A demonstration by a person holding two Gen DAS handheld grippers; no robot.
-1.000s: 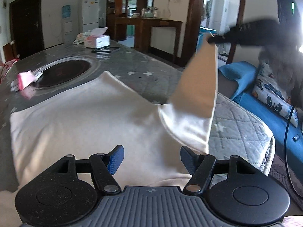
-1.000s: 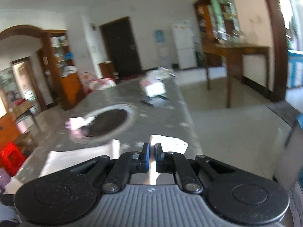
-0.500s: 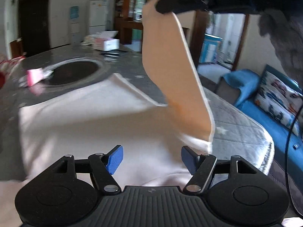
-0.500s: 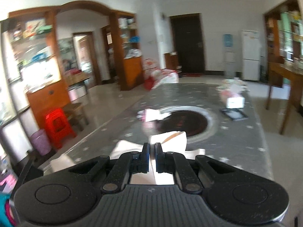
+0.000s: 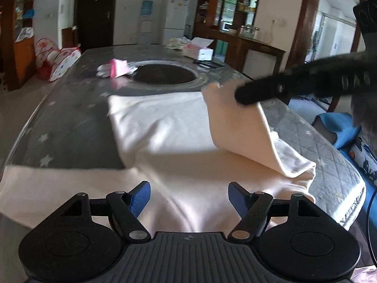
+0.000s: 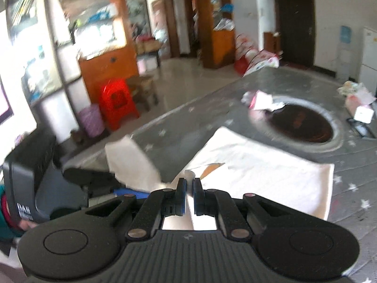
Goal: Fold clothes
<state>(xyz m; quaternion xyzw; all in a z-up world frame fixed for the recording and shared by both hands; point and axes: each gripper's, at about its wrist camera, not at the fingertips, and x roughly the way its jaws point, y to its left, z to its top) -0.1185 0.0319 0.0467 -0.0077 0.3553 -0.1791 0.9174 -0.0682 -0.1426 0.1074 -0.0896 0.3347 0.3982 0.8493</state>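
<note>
A cream long-sleeved top (image 5: 169, 129) lies spread on the grey star-patterned table (image 5: 70, 122). My left gripper (image 5: 188, 194) is open and empty, hovering over the garment's near edge. My right gripper (image 6: 188, 184) is shut on the end of the right sleeve (image 5: 240, 127) and holds it folded over the garment's body; it shows as a dark bar in the left wrist view (image 5: 294, 85). The garment's body (image 6: 259, 169) and the left sleeve (image 6: 132, 160) show in the right wrist view, with the left gripper's body (image 6: 47, 176) beside them.
A dark round inset (image 5: 162, 75) sits in the table's middle. A pink packet (image 5: 115, 68) and a tissue box (image 5: 200, 50) lie farther back. A blue sofa (image 5: 348, 132) stands to the right. A red stool (image 6: 115, 103) stands on the floor to the left.
My right gripper has swung the sleeve from high in the air down and leftward across the garment's body. The left gripper has stayed open over the near edge.
</note>
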